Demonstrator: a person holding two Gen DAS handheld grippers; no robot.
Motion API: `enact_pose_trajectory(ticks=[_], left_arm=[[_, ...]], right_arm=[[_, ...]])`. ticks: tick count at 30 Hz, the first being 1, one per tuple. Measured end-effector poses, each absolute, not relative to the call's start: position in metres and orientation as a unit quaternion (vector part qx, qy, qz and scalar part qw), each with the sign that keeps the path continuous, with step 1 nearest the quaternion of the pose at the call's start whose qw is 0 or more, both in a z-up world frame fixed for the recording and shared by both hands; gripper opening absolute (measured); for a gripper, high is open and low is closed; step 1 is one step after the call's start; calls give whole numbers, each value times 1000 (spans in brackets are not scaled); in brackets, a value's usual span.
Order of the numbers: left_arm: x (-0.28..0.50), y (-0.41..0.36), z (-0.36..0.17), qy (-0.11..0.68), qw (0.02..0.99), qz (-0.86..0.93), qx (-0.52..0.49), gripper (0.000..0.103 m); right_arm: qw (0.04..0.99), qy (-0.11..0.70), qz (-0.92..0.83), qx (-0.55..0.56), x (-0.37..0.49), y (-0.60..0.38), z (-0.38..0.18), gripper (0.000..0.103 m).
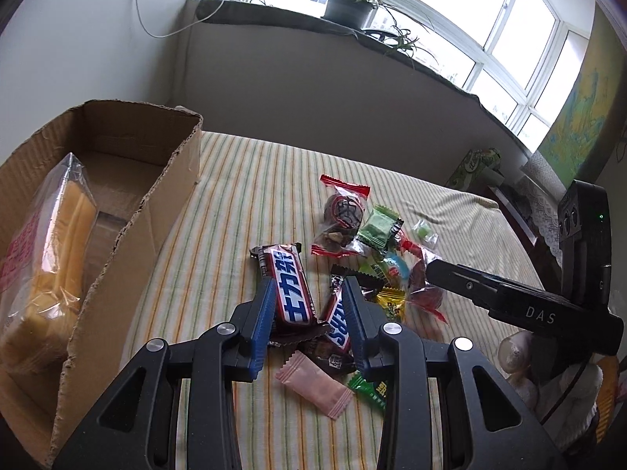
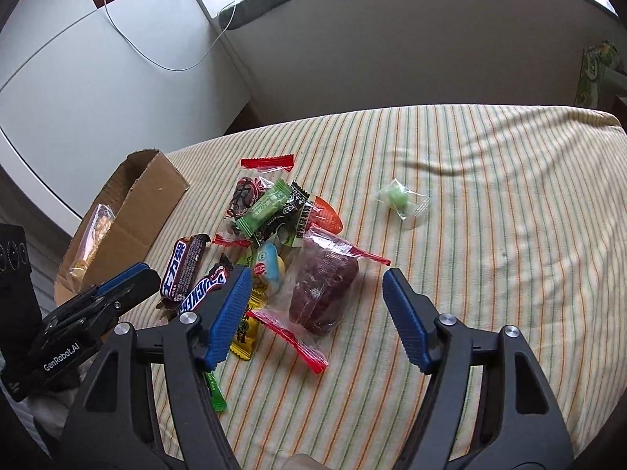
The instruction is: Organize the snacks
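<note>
A pile of wrapped snacks lies on a striped tablecloth (image 1: 243,196). My left gripper (image 1: 309,286) is open, its fingers either side of a Snickers bar (image 1: 292,288) with Chinese lettering; a second Snickers bar (image 1: 339,323) lies by its right finger. A cardboard box (image 1: 129,211) on the left holds a bagged yellow cake (image 1: 51,258). My right gripper (image 2: 317,278) is open around a clear bag with a dark red snack (image 2: 323,290). The left gripper also shows in the right wrist view (image 2: 117,286).
A pink sachet (image 1: 313,385), green packets (image 1: 376,227) and a yellow packet (image 1: 392,301) lie in the pile. A lone green candy (image 2: 397,199) lies apart to the right. A window sill with a potted plant (image 1: 348,4) runs behind the table.
</note>
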State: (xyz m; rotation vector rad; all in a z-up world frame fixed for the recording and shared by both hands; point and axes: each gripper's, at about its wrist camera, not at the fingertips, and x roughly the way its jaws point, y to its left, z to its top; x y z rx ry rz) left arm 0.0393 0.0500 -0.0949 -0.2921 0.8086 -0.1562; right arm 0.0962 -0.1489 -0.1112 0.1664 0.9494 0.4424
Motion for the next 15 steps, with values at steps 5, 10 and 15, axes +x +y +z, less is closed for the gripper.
enact_pose_trajectory(ticks=[5,10,15], left_arm=[[49,47,-101,402,904,-61,-130,33],[55,49,-107,412,901,-46,-127,33],[55,50,-114,425,896,-48,-120,33]], right_arm=[[861,462,204,70,104,-140,-120,61],[863,463,196,52,107,-134,-126,61],[865,461,194,34,107,-129,-126,52]])
